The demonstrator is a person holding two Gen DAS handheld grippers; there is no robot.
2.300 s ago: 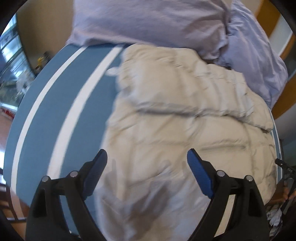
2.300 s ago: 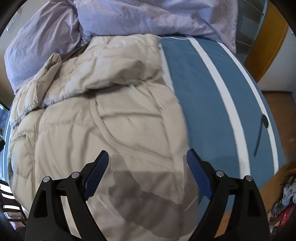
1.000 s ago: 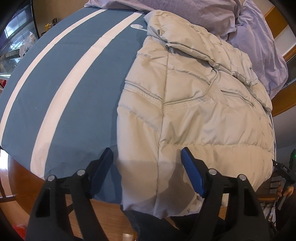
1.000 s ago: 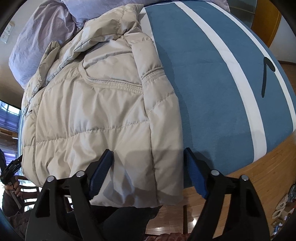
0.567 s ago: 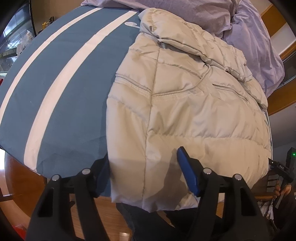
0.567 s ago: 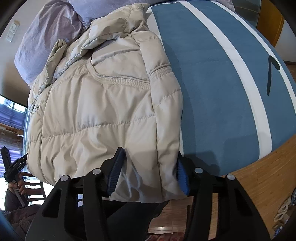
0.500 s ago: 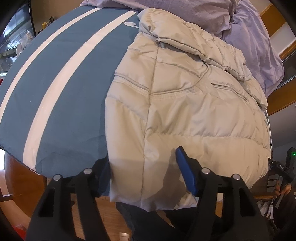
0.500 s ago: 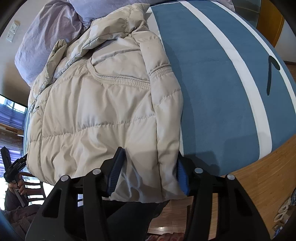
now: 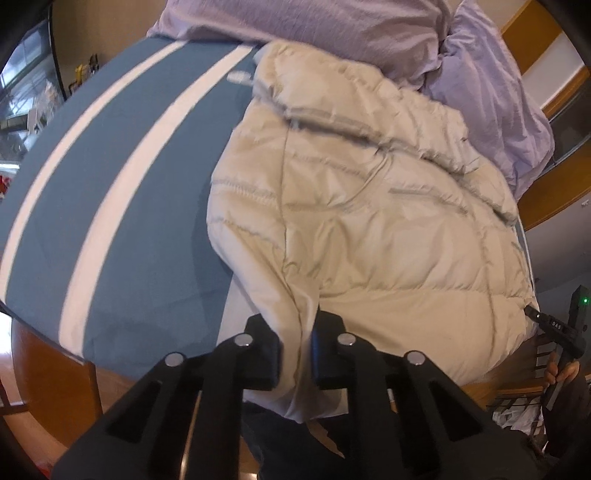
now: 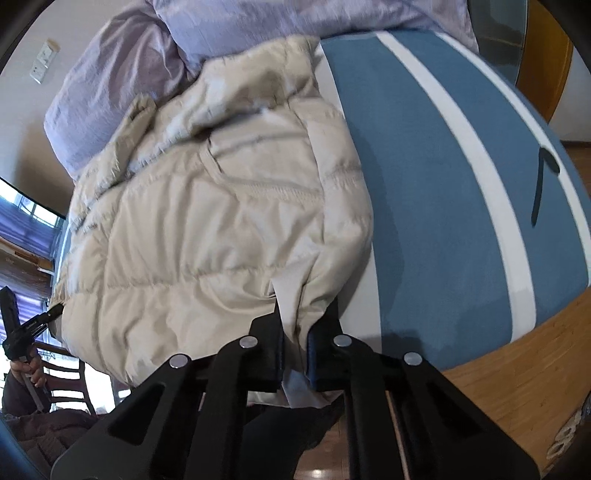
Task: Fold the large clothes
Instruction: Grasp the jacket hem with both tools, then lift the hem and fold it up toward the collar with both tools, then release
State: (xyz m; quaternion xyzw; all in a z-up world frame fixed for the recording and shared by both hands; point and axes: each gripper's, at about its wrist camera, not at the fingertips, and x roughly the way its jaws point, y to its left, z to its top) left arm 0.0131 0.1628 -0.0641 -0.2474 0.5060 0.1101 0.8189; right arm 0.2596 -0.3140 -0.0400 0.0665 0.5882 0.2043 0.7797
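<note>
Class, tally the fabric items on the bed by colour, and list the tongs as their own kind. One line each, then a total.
Beige: 1, the jacket.
Blue with white stripes: 1, the cover.
Lilac: 1, the bedding heaped at the far end; separate pieces cannot be told apart.
Tongs: 2, left tongs and right tongs, both shut on the jacket hem.
Total: 5

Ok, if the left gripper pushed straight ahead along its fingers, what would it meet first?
The left gripper, already shut on the hem, would run straight into the beige quilted puffer jacket bunched ahead; the lilac bedding lies farther back.
</note>
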